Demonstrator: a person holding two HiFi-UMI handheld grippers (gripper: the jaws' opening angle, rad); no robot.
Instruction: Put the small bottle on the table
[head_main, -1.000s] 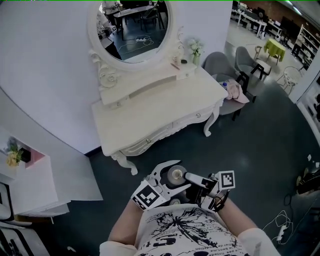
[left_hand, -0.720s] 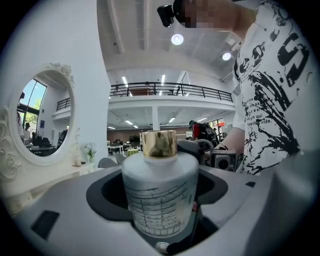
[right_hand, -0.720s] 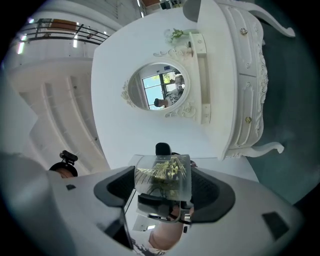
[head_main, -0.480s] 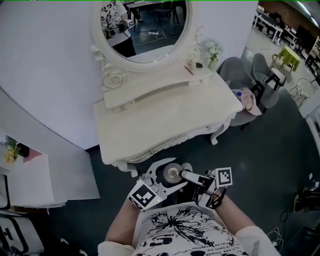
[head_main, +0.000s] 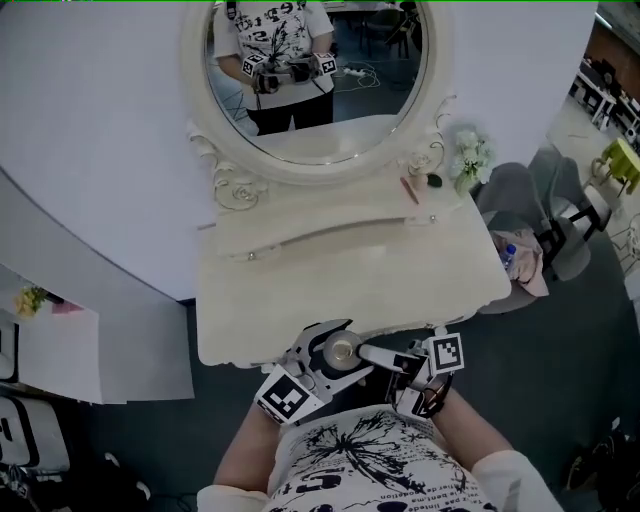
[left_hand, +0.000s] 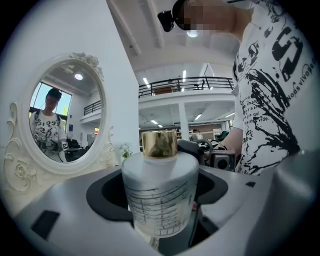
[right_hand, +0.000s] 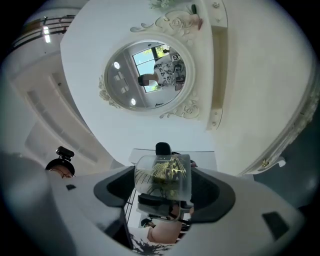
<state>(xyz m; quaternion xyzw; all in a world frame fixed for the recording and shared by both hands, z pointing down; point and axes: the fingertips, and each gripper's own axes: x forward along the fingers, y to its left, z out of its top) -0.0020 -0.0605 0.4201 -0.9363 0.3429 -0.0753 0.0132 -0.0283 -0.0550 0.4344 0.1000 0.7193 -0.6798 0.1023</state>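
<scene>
small bottle (head_main: 342, 350) is in the air, not on the table, held close to the person's printed shirt (head_main: 370, 460) and over the front edge of the white dressing table (head_main: 300, 290) as the head view sees it

left gripper (left_hand: 160, 200): jaws closed against the bottle's frosted body, one pad on each side. bottle upright there, gold cap (left_hand: 160, 144) on top, thin line print on the lower body

right gripper (right_hand: 163, 190): bottle also sits between its jaws and fills the gap pad to pad, so this claw is clamped on it too. it comes in from the opposite side, and its view looks through the bottle's clear body toward the table

head view: both grippers meet at the bottle, left jaws curve round it, one right finger (head_main: 385, 354) reaches in to its side. marker cubes at (head_main: 285, 397) and (head_main: 447, 353)

table: top is bare, raised back shelf (head_main: 330, 215) carries a thin red stick (head_main: 408, 190) and a small dark item (head_main: 433, 181), too small to identify. white flowers (head_main: 468, 155) at the shelf's right end

oval mirror (head_main: 320, 80) in a carved white frame stands on the shelf and reflects the person with both grippers at chest height

grey chair (head_main: 520, 200) just right of the table, with pink cloth (head_main: 530, 265) on it. low white shelf unit (head_main: 60, 350) to the left, by the wall
</scene>
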